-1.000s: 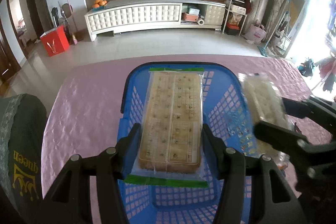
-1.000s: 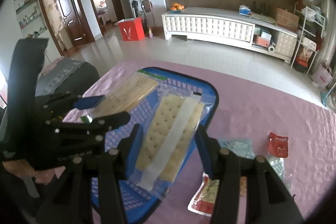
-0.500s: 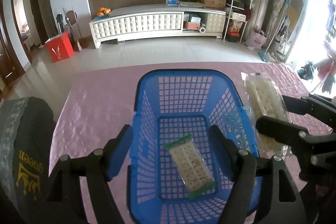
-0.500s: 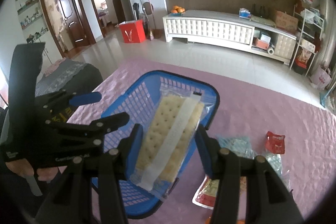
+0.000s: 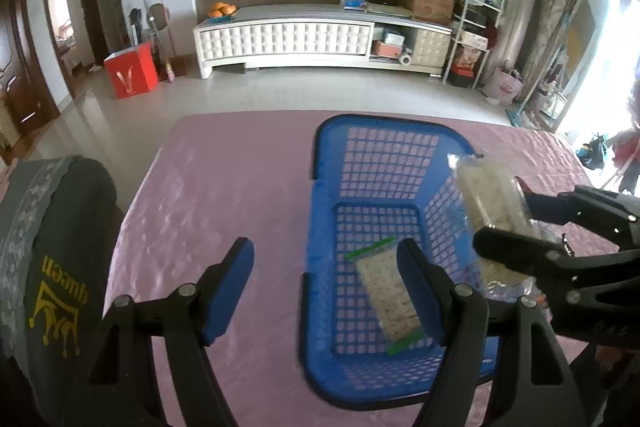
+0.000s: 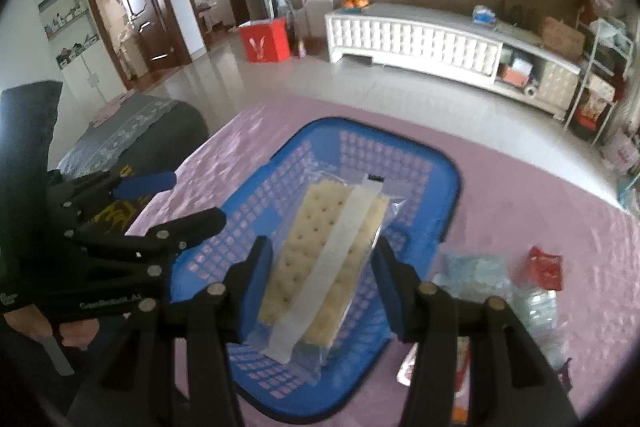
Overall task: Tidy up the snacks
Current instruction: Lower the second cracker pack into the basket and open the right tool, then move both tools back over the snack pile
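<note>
A blue mesh basket (image 5: 320, 211) (image 6: 452, 187) stands on the pink table. A cracker pack with green ends (image 5: 386, 297) lies flat on its floor. My left gripper (image 5: 324, 259) is open and holds nothing; its right finger hangs over the basket and its left finger over the cloth. From the right wrist it shows at the left, (image 6: 188, 201), beside the basket. My right gripper (image 6: 322, 251) is shut on a cracker pack with a white strip (image 6: 320, 267) above the basket. The left wrist view shows that pack (image 5: 488, 203) over the right rim.
A dark chair back with yellow "queen" lettering (image 5: 48, 267) stands at the table's left edge. Loose snack packets lie right of the basket, among them a red one (image 6: 546, 267) and clear ones (image 6: 532, 303). Bare pink cloth (image 5: 208, 195) stretches left of the basket.
The left gripper opened and let go of the green-ended pack, which dropped into the basket. That gripper then drew back to the left. The right gripper carried its pack further over the basket.
</note>
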Motion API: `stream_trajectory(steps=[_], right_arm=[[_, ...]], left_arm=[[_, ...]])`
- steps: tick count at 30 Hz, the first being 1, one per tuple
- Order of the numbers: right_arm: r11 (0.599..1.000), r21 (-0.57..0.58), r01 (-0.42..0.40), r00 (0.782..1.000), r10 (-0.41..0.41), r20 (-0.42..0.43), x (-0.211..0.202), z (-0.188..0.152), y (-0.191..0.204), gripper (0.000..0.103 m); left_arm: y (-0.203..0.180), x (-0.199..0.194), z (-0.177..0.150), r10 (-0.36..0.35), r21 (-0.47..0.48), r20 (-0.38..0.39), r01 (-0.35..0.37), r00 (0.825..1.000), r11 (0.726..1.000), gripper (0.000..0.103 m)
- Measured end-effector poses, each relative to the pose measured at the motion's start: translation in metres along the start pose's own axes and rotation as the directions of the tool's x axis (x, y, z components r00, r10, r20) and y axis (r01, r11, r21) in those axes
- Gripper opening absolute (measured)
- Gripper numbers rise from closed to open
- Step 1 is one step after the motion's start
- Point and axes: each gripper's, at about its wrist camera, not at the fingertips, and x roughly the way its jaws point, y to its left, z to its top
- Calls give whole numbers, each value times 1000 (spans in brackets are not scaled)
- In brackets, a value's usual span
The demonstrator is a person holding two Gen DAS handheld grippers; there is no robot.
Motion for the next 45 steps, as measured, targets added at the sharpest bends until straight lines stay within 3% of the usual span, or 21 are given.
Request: stream_trajectory(steps=[14,15,16,17,22,34,45], right_arm=[[1000,-17,-3,994,1,-109,49,-10,37,58],[1000,-11,1,993,-2,-121,51,-10,36,67],[1000,-5,0,990,-1,-138,53,-10,36,83],[1000,0,0,991,0,-137,52,-11,36,89],[999,-20,47,995,-48,-91,29,-15,36,95],[994,37,102,994,-103,29,-40,-24,19,95],[983,105,151,982,-162,101,-95,-54,-4,95]], left_arm=[[42,-7,-27,15,-68,-18,-16,1000,998,72],[42,-8,-28,15,-72,-19,-16,1000,997,72],[43,-9,-29,14,-74,-21,-16,1000,997,72],[43,-10,-30,14,-74,-21,-15,1000,997,72],[38,-21,-31,4,-74,-1,-4,1000,997,72],[-6,-67,-31,-27,-16,60,28,998,999,72],[-63,-97,-32,-84,76,102,76,991,994,72]])
